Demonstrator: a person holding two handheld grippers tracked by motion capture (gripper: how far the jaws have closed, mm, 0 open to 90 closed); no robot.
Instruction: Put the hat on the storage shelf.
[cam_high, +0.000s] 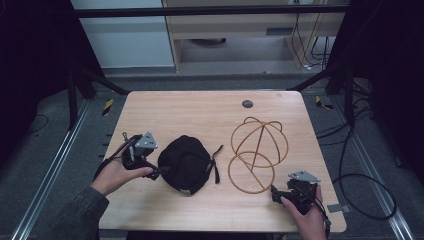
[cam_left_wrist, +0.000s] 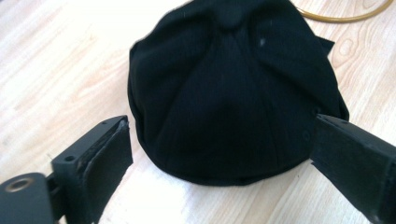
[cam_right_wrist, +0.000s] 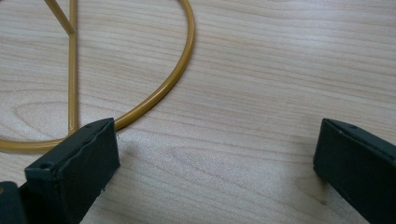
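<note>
High view. Light wooden table (cam_high: 200, 112) seen from above, dark floor around it, a small grey round cap (cam_high: 247, 104) set into the far edge. Black baseball cap (cam_high: 185, 163) lying crown-up at centre-left of the table, its strap (cam_high: 215, 162) trailing off the right side. Gold wire hat stand (cam_high: 257, 152) just right of the cap: a ring base flat on the wood, a rounded cage of hoops beyond it toward the far side. Left gripper (cam_high: 156, 172) held by the left hand (cam_high: 117, 175) at the table's left, jaws pointed at the cap's left edge, grey three-cornered plate on top. Right gripper (cam_high: 274, 194) held by the right hand (cam_high: 305, 212) at the near right corner, jaws pointed toward the ring base. Jaw spread of either gripper too small to judge here.

Left gripper view. Cap (cam_left_wrist: 233, 88) directly ahead, crown panels and top button facing the camera. Jaws spread wide, one on each side of the cap's near rim; right jaw at or touching the fabric, contact not certain; left jaw just clear of it. Arc of gold wire (cam_left_wrist: 345, 17) past the cap at upper right.

Right gripper view. Jaws spread wide, bare wood between them. Ring base of the stand (cam_right_wrist: 159, 95) curving ahead of the left jaw, a straight upright wire and a diagonal brace joining it at left. Left jaw tip just beside the ring; right jaw well apart from it.
</note>
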